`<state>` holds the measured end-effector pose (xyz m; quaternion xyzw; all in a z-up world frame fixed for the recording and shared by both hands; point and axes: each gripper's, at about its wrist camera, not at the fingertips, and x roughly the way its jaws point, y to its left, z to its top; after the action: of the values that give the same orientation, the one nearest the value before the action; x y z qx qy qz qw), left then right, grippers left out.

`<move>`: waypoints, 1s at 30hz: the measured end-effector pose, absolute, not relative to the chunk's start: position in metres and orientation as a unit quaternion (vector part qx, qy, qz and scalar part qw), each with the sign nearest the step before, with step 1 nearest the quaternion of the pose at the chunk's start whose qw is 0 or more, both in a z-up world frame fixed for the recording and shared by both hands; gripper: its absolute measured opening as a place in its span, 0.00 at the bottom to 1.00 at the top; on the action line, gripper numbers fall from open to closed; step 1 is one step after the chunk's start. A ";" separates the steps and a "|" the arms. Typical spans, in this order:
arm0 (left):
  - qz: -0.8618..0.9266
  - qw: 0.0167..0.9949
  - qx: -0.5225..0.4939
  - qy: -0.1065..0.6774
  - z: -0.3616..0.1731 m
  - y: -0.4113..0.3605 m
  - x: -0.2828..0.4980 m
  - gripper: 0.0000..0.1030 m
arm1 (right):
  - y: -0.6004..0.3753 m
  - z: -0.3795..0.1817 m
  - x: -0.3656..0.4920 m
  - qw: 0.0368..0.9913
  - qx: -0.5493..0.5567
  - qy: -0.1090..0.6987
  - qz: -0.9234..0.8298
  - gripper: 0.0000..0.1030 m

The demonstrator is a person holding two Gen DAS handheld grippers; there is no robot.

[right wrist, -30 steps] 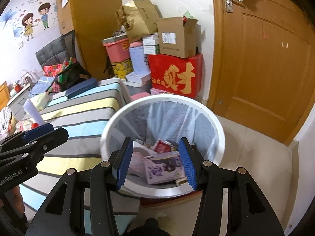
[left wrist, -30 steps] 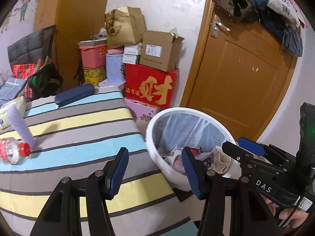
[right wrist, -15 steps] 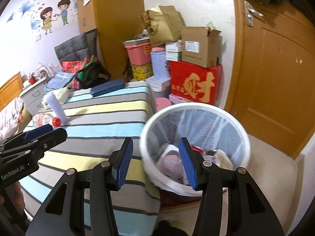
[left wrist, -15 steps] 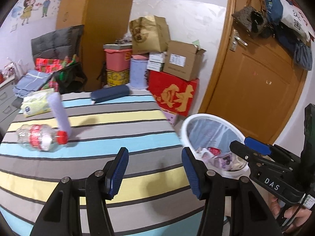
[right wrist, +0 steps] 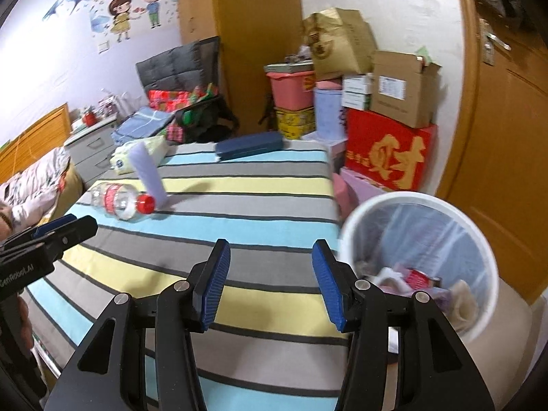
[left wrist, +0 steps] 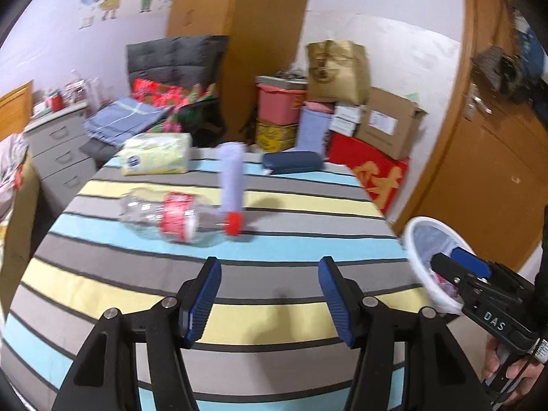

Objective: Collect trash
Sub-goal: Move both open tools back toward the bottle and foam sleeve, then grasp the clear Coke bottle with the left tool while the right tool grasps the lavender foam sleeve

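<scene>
Striped table [left wrist: 274, 239]: a surface covered with a cloth of grey, yellow and light-blue bands; the landmark for every place below.
Stack of boxes [right wrist: 387, 157]: a red carton with gold lettering under brown cardboard cartons, beyond the table's far right corner, against the wall.
White round waste bin [right wrist: 479, 236]: lined with clear plastic film, standing on the floor just beside the table's right edge; crumpled wrappers and packets lie inside it.
Pale yellow tissue pack [left wrist: 156, 154]: a soft plastic packet at the table's far left edge.
Clear plastic bottle [left wrist: 167, 215]: crushed, with a red label and red cap, lying on its side on the table's left half, cap toward the centre; still on the cloth, well apart from the bin.
Dark blue oblong case [right wrist: 248, 145]: lying flat at the table's far edge, near the middle.
Lilac tube [left wrist: 231, 181]: standing tilted on the table just behind the bottle's cap; whether it touches the cap cannot be told.
Left gripper [left wrist: 269, 303]: black arms with blue ribbed pads, above the table's near edge, short of the bottle; jaws parting, nothing between them.
Right gripper [right wrist: 270, 286]: same build, above the table's near right part beside the bin; jaws parting, nothing between them.
</scene>
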<state>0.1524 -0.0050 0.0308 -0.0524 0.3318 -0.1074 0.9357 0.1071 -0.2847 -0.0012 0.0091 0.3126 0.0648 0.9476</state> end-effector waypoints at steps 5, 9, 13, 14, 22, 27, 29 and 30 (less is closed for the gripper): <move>-0.079 0.935 -0.072 0.338 0.025 0.029 0.163 0.62 | -0.266 -0.004 0.117 0.944 0.001 0.317 0.087 0.52; -0.059 0.933 -0.085 0.345 0.019 0.049 0.177 0.63 | -0.253 -0.006 0.127 0.942 -0.007 0.323 0.097 0.52; -0.052 0.929 -0.095 0.354 0.013 0.061 0.195 0.64 | -0.243 -0.010 0.139 0.937 -0.009 0.331 0.109 0.52; -0.047 0.929 -0.098 0.355 0.012 0.063 0.200 0.67 | -0.240 -0.010 0.142 0.937 -0.012 0.331 0.111 0.52; -0.016 0.913 -0.149 0.379 0.002 0.083 0.258 0.78 | -0.225 -0.013 0.172 0.930 -0.015 0.341 0.134 0.52; 0.000 0.899 -0.180 0.399 -0.008 0.089 0.290 0.78 | -0.219 -0.013 0.186 0.928 -0.018 0.343 0.144 0.52; 0.001 0.894 -0.185 0.407 -0.014 0.089 0.300 0.78 | -0.218 -0.013 0.188 0.928 -0.019 0.343 0.147 0.52; -0.003 0.893 -0.190 0.409 -0.016 0.090 0.303 0.78 | -0.218 -0.013 0.190 0.928 -0.019 0.343 0.146 0.52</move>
<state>0.3032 0.0905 -0.0156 -0.1902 0.4088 -0.0028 0.8926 0.1897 -0.2180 -0.0133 -0.0193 0.3433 0.1459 0.9276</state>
